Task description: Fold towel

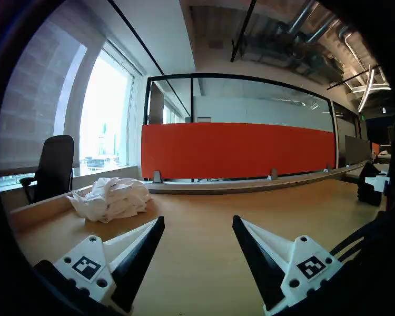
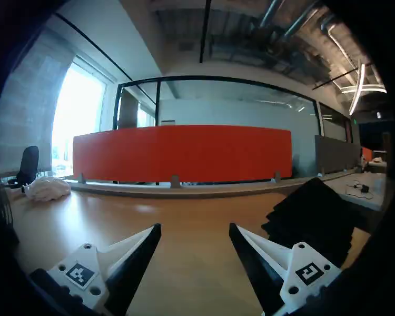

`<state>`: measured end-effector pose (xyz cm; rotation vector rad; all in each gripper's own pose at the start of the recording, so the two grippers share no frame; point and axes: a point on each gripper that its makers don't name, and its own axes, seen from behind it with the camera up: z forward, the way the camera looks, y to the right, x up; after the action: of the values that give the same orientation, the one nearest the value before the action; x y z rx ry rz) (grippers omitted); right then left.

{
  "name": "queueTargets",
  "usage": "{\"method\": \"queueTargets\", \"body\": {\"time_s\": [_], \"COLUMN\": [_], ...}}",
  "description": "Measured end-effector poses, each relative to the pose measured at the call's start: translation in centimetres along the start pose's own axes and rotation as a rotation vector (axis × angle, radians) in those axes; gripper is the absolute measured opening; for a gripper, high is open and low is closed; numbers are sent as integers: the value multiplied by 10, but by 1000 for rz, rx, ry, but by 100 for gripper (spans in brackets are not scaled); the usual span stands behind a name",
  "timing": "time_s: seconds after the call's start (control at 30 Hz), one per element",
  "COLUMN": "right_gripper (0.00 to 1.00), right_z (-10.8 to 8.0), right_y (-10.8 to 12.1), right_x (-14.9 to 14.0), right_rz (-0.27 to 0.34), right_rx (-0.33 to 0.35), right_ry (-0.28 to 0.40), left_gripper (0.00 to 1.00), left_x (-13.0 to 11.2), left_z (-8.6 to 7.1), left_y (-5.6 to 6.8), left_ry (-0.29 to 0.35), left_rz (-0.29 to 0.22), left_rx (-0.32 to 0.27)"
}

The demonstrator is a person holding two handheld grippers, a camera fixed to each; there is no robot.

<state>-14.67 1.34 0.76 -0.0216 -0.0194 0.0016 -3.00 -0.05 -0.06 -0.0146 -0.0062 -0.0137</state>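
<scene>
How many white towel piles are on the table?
1. The crumpled white cloth towel pile sits on the light wooden table, by the bright window. More towels might be hidden inside the pile.

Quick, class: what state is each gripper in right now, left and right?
Left gripper: open, holding nothing; the crumpled white towel lies ahead, apart from it.
Right gripper: open, holding nothing.

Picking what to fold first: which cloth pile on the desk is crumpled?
The white towel, a loose rumpled heap. What sets it apart: the black pile lies in flat, neat layers.
</scene>
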Motion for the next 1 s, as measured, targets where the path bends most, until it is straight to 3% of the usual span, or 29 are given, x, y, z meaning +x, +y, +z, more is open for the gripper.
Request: {"method": "queueTargets", "body": {"time_s": [1.0], "right_gripper": [100], "right_z": [-8], "right_y": [-9], "right_x": [6], "right_rz": [-8], "right_rx": [14], "right_ry": [29], "left_gripper": [96], "left_x": [0], "left_z": [0], "left_y": [0], "left_ry": [0], "left_rz": [0], "left_rx": [0]}}
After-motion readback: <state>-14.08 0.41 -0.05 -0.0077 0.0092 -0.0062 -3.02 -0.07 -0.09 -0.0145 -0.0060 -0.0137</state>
